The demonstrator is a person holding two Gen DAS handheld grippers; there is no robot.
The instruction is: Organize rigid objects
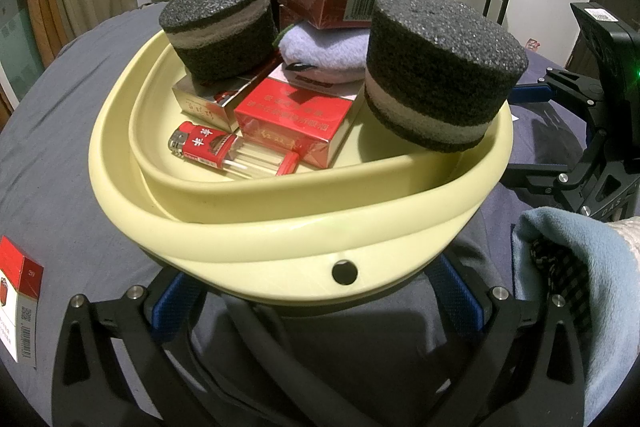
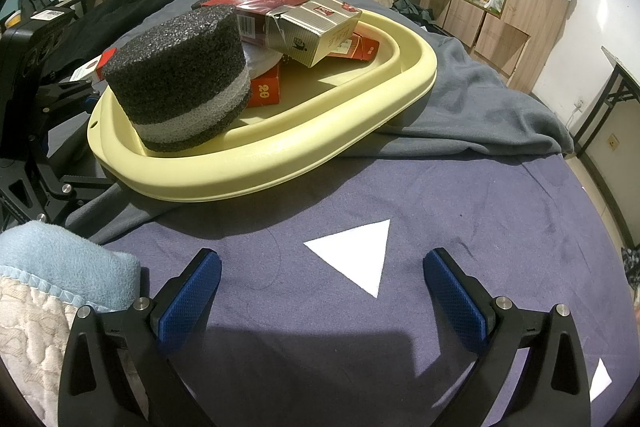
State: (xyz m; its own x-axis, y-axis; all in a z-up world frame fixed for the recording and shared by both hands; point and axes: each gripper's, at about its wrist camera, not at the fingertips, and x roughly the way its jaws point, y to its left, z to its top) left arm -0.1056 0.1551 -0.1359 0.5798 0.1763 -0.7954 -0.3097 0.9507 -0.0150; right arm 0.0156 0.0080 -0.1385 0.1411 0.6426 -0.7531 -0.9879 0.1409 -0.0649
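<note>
One basin [image 1: 280, 235], two foam blocks [image 1: 440, 75], left claw [image 1: 320, 311] unclear, right claw [image 2: 322, 291] wide, empty

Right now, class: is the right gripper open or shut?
Open: the right gripper has its blue pads wide apart over bare cloth, holding nothing.

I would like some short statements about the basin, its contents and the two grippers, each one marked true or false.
1. The basin is pale yellow. True.
2. The lighter lies outside the basin. False: it lies inside, beside a red pack.
3. The right gripper is open and holds nothing. True.
4. Only one foam cylinder is in the basin. False: two, one at the left and one at the right.
</note>
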